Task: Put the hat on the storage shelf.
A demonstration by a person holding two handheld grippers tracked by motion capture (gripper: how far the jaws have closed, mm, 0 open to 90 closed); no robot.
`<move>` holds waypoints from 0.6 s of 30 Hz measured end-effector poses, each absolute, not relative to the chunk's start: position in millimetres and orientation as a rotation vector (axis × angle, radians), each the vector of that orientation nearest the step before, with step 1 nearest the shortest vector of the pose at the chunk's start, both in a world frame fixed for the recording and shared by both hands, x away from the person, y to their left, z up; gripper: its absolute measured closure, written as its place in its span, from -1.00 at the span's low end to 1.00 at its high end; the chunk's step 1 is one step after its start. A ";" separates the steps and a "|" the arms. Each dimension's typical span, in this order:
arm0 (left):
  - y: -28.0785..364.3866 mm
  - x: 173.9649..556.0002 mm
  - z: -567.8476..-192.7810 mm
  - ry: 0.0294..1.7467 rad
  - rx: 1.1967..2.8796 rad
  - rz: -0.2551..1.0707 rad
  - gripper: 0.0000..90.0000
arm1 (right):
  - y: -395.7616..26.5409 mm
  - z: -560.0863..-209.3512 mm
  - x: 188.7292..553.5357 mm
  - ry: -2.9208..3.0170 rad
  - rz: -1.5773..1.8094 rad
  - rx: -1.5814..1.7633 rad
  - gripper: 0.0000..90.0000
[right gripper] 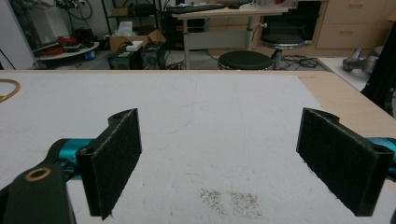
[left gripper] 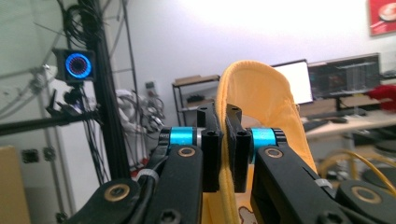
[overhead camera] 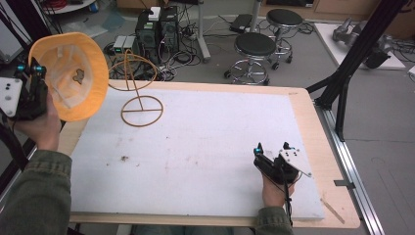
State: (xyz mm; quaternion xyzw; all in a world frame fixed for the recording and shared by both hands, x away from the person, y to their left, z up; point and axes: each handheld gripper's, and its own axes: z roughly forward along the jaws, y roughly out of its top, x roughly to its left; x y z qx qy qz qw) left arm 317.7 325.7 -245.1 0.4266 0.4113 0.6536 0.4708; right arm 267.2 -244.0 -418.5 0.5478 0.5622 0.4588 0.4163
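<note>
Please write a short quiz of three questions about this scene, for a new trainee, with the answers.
1. True or false: the left gripper is shut on the rim of the yellow hat.
2. The right gripper is: A) shut on the hat, B) open and empty above the white mat, C) holding the wire stand.
3. Where is the stand's round base?

Key:
1. True; the rim is clamped between the jaws, and the hat is held up at the table's left edge.
2. B.
3. On the mat, near its far left corner, right of the hat.
</note>
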 end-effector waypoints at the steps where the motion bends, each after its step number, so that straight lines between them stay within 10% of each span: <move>1: 325.5 322.9 -242.4 1.003 1.048 1.610 0.93 | -244.2 -418.2 266.0 1.408 1.148 1.370 -0.71; 18: 290.9 389.5 -216.2 0.928 1.092 1.768 0.93 | -258.4 -423.2 257.7 1.327 1.205 1.410 -0.69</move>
